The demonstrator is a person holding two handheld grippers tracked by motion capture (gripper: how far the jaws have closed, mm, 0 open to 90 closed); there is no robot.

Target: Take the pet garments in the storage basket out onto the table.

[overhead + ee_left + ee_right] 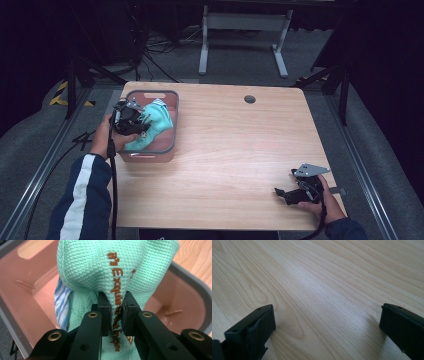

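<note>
Left gripper view: left gripper (115,308) pinches mint-green waffle-knit cloth (100,267).
Done: grasped.
Left: lifting from pink plastic bin (30,297).
Right gripper (327,322): agape, empty.

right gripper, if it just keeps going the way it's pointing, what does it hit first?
Probably nothing but the wooden table. The right gripper sits low near the table's right front corner with its jaws open, pointing left across bare wood. The pink bin lies farther back and left, seemingly off that line, though depth is uncertain.
</note>
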